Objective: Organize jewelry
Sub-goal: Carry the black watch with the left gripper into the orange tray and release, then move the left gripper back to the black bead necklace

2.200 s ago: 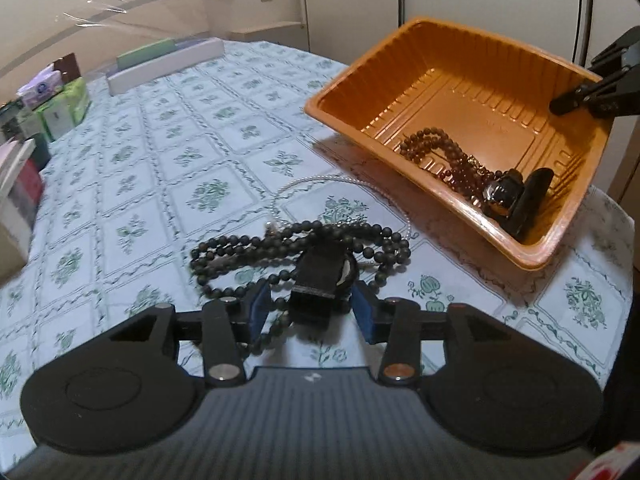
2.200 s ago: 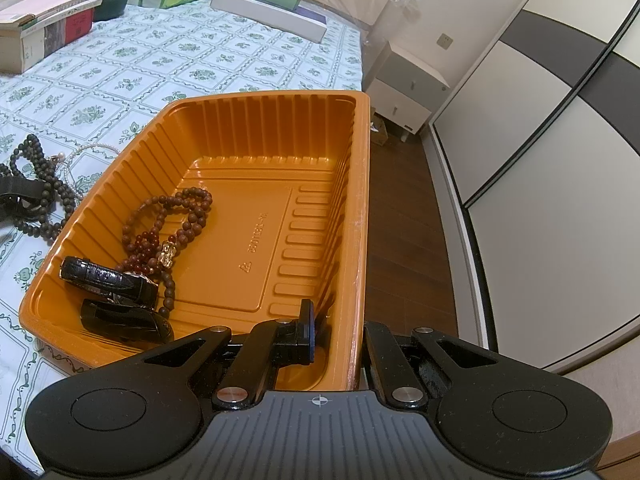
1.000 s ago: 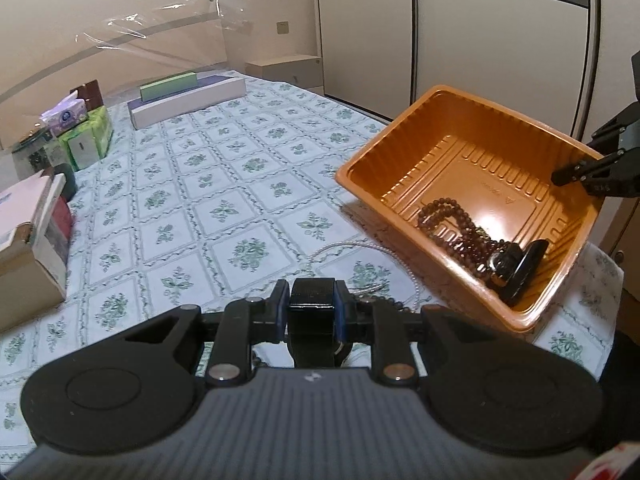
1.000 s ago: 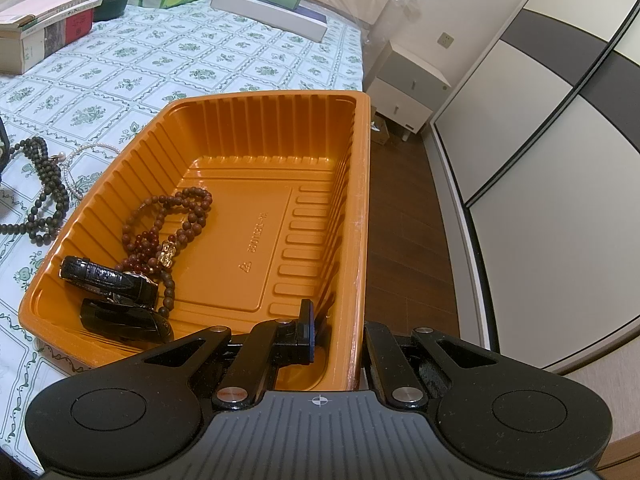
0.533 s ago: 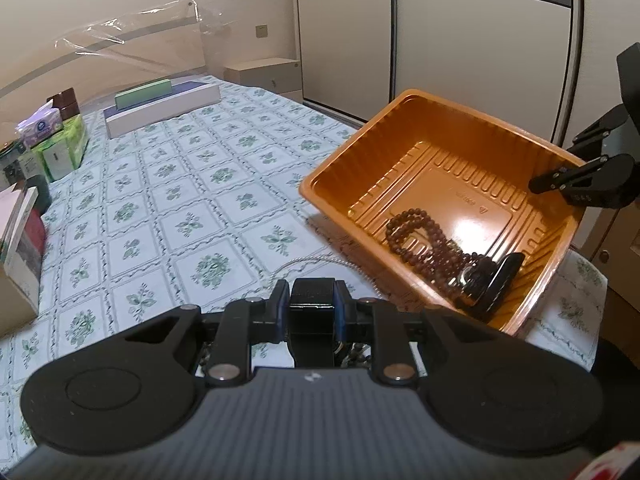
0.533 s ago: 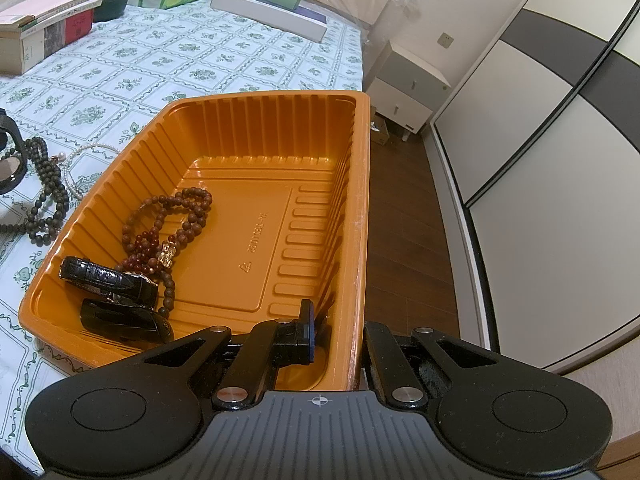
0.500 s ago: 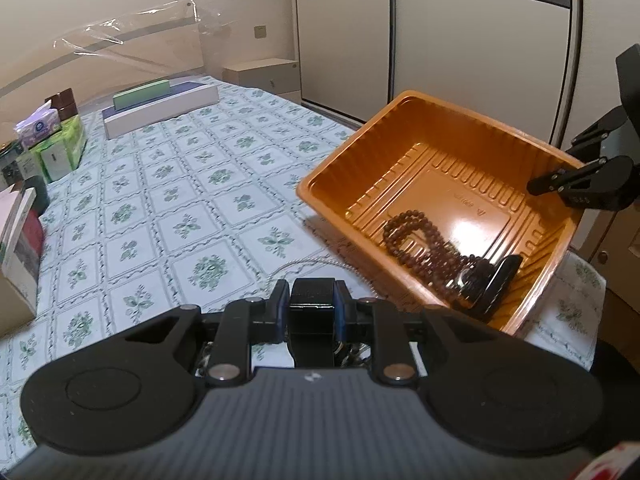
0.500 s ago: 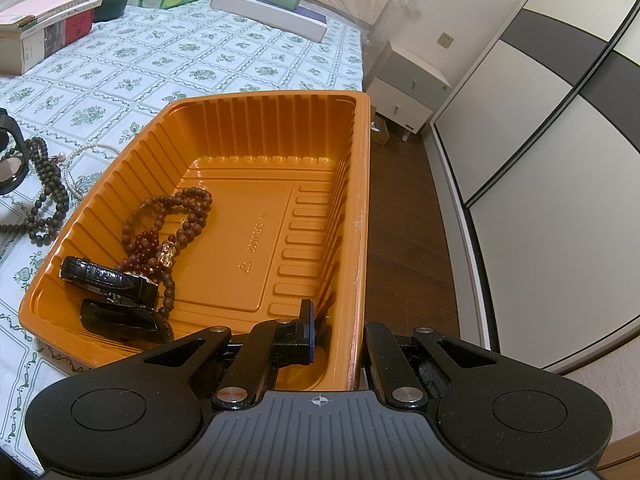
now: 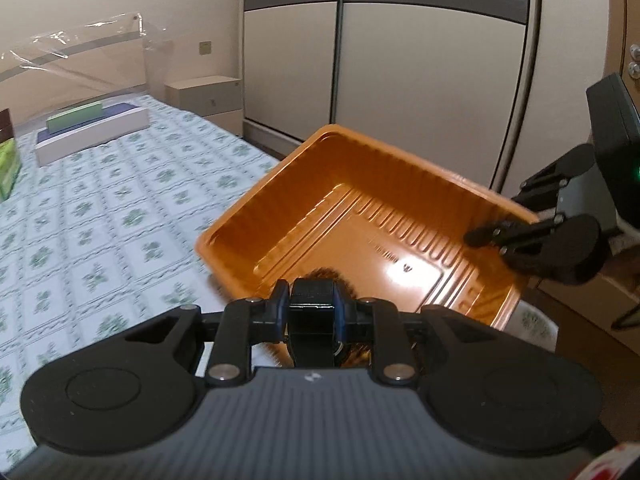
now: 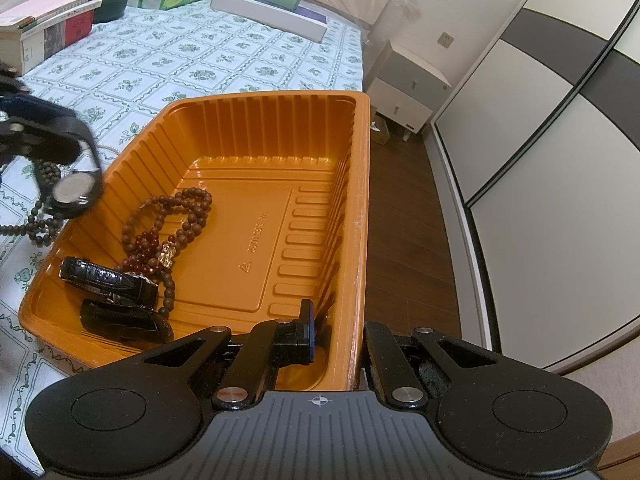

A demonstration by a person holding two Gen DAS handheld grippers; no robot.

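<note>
Left gripper (image 9: pixel 311 314) had carried the watch (image 10: pixel 76 190), clamped, to the tray (image 10: pixel 362 208) edge at frame left; right gripper (image 10: pixel 338 334) pinched its wall; release pending.

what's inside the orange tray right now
In the orange tray: a brown bead bracelet and two black watches near one end. The right gripper clamps the rim, hiding that corner's floor. The rest looks bare.

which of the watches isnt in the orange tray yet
The watch with the round pale face, clamped by its black strap in the left gripper beside the tray's left wall. The two black-strapped watches already lie inside, in the near left corner.
</note>
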